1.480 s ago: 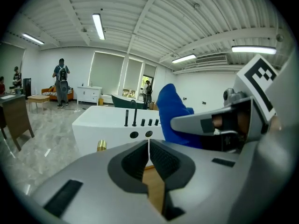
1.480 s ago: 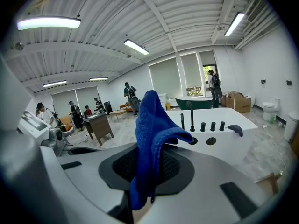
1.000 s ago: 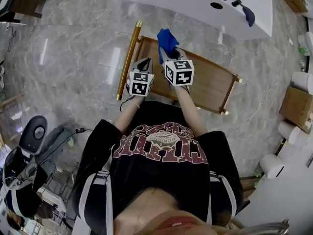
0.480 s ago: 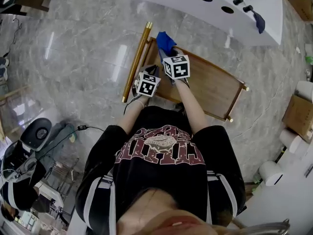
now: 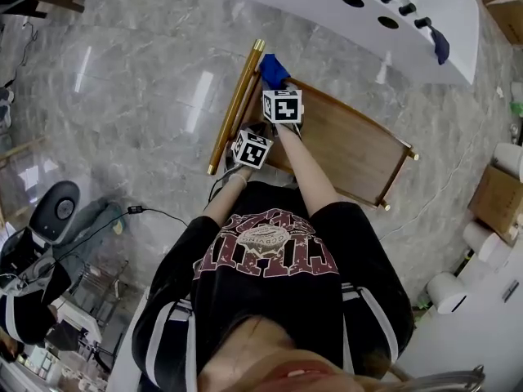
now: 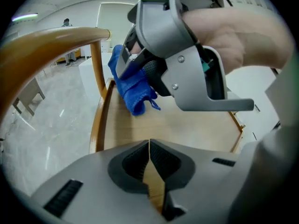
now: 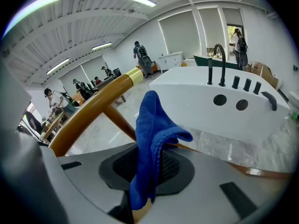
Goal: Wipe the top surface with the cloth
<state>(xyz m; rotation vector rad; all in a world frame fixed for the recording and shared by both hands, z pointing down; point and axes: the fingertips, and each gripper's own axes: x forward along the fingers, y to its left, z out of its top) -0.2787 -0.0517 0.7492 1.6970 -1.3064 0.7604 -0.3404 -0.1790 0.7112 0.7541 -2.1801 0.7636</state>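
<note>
**Q:** Where is the cloth (image 7: pixel 152 139) lying?
**A:** The right gripper (image 7: pixel 144 195) is clamping the blue cloth, holding it at the desk's (image 5: pixel 343 141) far corner beside the brass rail (image 5: pixel 235 104).
**Q:** And the left gripper (image 6: pixel 149 160)?
**A:** Its jaws are resting together, gripping nothing. Wiping is apparently only beginning; most of the surface is awaiting a pass.

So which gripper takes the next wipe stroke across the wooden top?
Right. The right gripper is shut on the blue cloth, at the corner of the wooden top by the gold handle. The left gripper is shut and empty.
</note>
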